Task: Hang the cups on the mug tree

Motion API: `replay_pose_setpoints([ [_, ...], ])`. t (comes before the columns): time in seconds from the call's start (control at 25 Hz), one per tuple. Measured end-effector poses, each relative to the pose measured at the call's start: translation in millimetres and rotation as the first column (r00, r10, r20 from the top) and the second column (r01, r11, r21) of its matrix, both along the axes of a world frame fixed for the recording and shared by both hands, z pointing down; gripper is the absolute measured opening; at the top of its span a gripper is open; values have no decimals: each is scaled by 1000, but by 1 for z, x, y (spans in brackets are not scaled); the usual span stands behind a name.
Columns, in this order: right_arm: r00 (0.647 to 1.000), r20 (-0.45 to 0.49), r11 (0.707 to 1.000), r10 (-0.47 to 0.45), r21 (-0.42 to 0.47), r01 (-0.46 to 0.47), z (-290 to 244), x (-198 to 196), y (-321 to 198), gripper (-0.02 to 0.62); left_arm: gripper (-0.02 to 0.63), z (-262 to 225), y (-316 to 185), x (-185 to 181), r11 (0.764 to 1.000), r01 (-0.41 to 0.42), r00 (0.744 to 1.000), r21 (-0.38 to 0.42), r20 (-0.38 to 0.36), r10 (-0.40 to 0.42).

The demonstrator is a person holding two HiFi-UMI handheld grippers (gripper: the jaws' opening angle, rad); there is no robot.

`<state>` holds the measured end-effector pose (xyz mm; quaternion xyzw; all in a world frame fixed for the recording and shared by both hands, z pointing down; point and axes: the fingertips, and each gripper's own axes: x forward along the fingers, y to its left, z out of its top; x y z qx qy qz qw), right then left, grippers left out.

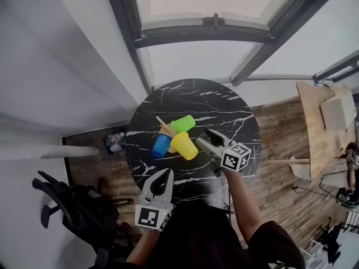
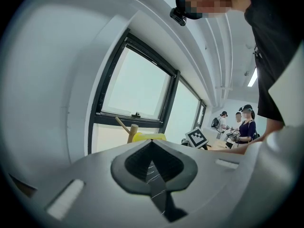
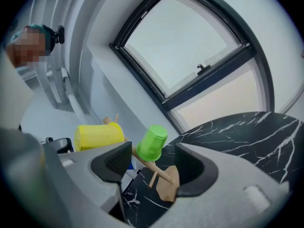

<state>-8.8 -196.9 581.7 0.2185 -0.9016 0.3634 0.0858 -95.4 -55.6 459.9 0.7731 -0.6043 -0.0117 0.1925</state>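
Observation:
A wooden mug tree [image 1: 166, 129] stands in the middle of the round black marble table [image 1: 224, 108]. Three cups hang on its pegs: green [image 1: 183, 123], yellow [image 1: 184, 145] and blue [image 1: 161, 145]. My right gripper [image 1: 205, 139] is open, just right of the yellow cup, with nothing between its jaws. In the right gripper view the green cup [image 3: 152, 143], yellow cup [image 3: 99, 136] and tree base [image 3: 167, 186] lie ahead of the open right gripper [image 3: 151, 163]. My left gripper [image 1: 165, 174] is shut and empty near the table's front edge. Over its closed jaws the left gripper view shows the yellow cup [image 2: 149, 137].
A black office chair [image 1: 67, 206] stands at the lower left on the wooden floor. A light wooden desk [image 1: 320, 122] is at the right. Small items [image 1: 115, 140] lie on the floor left of the table. Windows run behind the table. People [image 2: 244, 122] stand far off.

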Motion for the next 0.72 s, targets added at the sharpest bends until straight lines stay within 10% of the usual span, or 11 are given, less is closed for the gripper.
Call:
replay_pose_setpoints([
  [0.72, 991, -60, 986, 118, 129, -110, -48, 48, 85, 2, 1, -20, 44, 39, 997, -31, 998, 72, 49, 28],
])
